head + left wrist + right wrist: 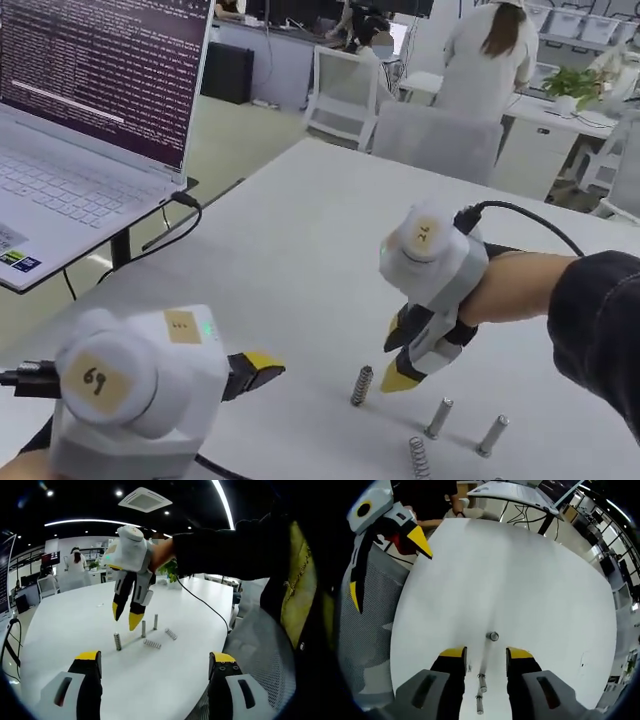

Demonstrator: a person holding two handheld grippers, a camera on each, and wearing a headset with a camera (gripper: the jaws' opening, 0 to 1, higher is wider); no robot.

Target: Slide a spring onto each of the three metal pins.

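On the white table (300, 230) one metal pin stands with a spring on it (361, 385) (117, 641); from above it appears just past my right jaws (493, 636). Two bare pins (438, 418) (492, 435) stand to its right, also bare pins (143, 628) (155, 621). A loose spring (419, 457) lies near them, and two loose springs (152, 643) (171, 633) lie by the pins. My right gripper (396, 352) (486, 654) hangs open just above the sprung pin, holding nothing. My left gripper (250, 372) (155, 660) is open and empty, low at the near left.
An open laptop (90, 120) stands on a side stand at the far left, its cable (175, 225) trailing along the table edge. Chairs (435, 140) and a person (490, 50) are beyond the table's far edge. The right gripper's black cable (525, 215) arches over the sleeve.
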